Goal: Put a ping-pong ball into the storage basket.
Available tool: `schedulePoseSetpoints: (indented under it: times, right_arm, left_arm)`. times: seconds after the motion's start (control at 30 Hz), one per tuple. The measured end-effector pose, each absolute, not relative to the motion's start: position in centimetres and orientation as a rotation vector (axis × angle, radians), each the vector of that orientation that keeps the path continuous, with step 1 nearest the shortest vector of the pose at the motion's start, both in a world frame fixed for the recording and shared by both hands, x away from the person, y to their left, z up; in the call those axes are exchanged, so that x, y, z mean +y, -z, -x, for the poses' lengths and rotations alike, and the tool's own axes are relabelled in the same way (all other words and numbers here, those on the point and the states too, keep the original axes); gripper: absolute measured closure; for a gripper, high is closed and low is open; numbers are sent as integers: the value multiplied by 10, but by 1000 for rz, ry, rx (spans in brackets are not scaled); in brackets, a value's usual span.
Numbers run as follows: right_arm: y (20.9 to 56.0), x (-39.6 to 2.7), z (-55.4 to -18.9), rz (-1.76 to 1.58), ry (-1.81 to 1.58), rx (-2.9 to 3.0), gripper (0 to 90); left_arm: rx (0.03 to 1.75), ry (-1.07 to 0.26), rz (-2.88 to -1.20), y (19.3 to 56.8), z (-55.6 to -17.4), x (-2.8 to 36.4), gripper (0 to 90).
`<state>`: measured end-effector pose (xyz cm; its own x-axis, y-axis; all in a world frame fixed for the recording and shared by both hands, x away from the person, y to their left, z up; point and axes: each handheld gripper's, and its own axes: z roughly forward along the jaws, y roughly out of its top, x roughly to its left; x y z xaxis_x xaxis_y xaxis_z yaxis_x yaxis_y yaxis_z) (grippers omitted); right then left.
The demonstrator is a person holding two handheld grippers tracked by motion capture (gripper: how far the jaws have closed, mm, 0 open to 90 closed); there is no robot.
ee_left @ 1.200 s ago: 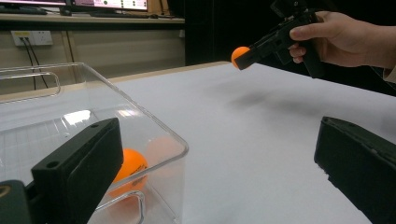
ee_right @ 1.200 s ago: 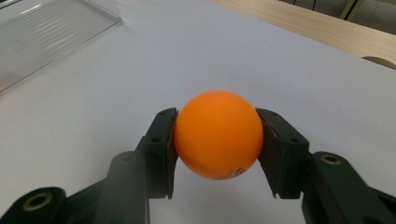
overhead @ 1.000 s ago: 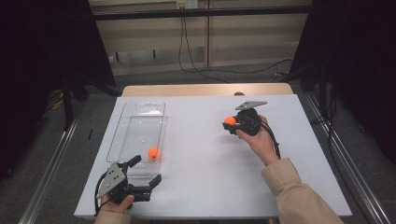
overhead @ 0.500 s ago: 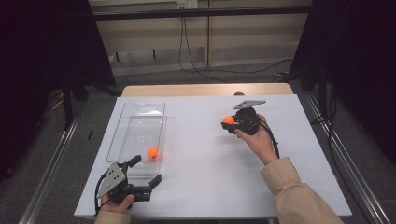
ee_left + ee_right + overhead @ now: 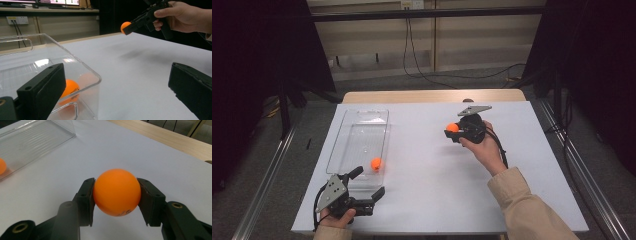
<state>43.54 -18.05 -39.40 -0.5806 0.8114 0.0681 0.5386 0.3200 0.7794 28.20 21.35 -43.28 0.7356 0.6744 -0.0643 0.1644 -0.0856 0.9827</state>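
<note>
White table [image 5: 422,200], dark surroundings. Right gripper [image 5: 451,131] raised above table, clamped on orange ball [image 5: 452,127]. Left gripper [image 5: 368,184] at near left edge, jaws wide apart, nothing between. Second orange ball [image 5: 376,163] inside clear tray [image 5: 362,120], near end.

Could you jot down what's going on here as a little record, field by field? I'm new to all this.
Setting: white table, seen from above
Right tongs: shut on an orange ball, held above the table
Left tongs: open, nothing between the jaws, low at the table's near left corner
Clear tray: lies on the table's left side
Second orange ball: inside the tray, near its closer end
Likely next move: carrying the held ball to the tray, though that is a guess
</note>
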Motion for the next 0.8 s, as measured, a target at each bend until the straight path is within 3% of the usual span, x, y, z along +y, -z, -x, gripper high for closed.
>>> schedulePoseSetpoints:
  times: [0.8]
  right_arm:
    - [387, -167, -436, -1175, -1156, 2272, 513]
  left_arm:
    - [688, -483, -1634, 433, -282, 214, 11]
